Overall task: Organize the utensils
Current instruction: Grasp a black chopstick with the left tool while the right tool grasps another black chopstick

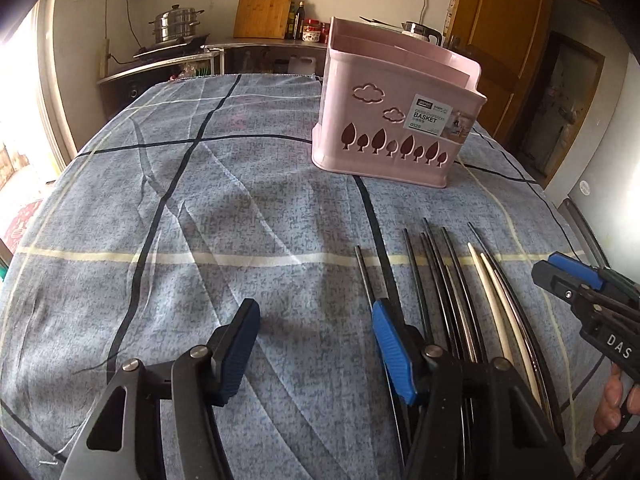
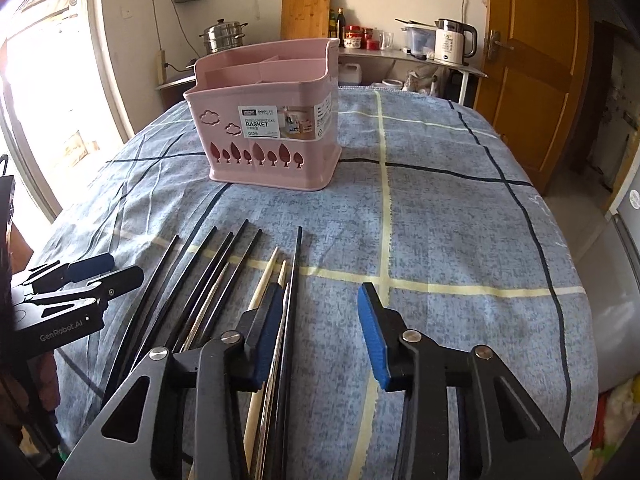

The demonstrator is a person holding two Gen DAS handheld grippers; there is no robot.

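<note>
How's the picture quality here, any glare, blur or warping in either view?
Left wrist view: blown-out daylight at the left edge, fisheye bending the black and pale chopsticks, and the pink plastic basket sharp. Right wrist view: overexposed bright doorway, curved blue checked tablecloth, no motion blur.

black chopsticks (image 2: pixel 224 280) flat, pink basket (image 2: pixel 276 140) upright

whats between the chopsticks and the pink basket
Only bare checked tablecloth; nothing lies between the chopsticks and the pink basket. Both wrist views show that stretch.
</note>
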